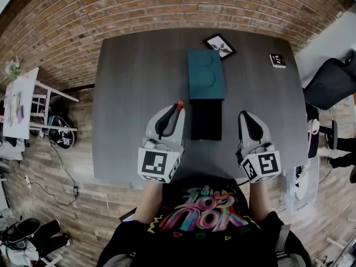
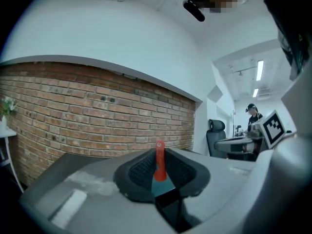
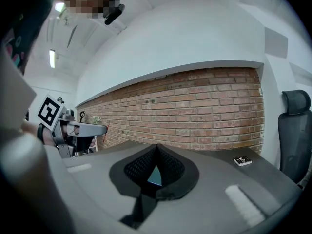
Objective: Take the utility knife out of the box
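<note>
My left gripper (image 1: 178, 108) hovers above the grey table (image 1: 133, 82), shut on a slim red utility knife (image 1: 179, 103). In the left gripper view the knife (image 2: 160, 161) stands upright between the black pads (image 2: 141, 172), its end poking out past them. Just right of that gripper lies the open black box (image 1: 206, 120), with the teal lid (image 1: 206, 74) flat beyond it. Through the left jaws the teal lid (image 2: 161, 186) shows too. My right gripper (image 1: 243, 117) hangs right of the box, shut with nothing in it; its tips (image 3: 156, 147) meet.
A framed picture (image 1: 219, 45) and a small marker tile (image 1: 277, 60) lie at the table's far edge, before a brick wall. The tile (image 3: 242, 161) also shows in the right gripper view. An office chair (image 1: 334, 82) stands at the right, a white shelf (image 1: 22, 102) at the left.
</note>
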`<action>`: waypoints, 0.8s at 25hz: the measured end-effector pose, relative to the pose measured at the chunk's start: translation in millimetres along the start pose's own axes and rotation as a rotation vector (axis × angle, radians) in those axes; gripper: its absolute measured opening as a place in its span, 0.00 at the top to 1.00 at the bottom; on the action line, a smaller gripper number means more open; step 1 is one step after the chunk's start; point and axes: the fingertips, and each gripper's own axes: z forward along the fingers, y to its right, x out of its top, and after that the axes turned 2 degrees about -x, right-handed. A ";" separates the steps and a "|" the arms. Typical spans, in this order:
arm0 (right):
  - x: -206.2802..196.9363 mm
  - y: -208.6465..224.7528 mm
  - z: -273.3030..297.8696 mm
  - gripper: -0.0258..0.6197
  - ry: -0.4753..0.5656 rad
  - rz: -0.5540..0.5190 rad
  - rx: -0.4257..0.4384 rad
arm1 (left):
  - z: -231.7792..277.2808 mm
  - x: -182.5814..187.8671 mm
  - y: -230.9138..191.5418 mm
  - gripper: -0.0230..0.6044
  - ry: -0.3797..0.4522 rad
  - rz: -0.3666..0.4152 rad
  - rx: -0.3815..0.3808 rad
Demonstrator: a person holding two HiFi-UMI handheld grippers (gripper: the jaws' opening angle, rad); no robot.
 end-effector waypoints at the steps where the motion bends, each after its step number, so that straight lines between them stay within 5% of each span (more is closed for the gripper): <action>1: 0.2 0.0 -0.8 0.96 0.000 -0.004 0.001 | -2.6 -0.5 -1.4 0.88 0.003 -0.004 -0.001; 20: -8.8 4.2 -4.0 0.96 -0.033 -0.028 0.055 | -2.1 -31.2 13.7 0.87 -0.083 -0.013 -0.082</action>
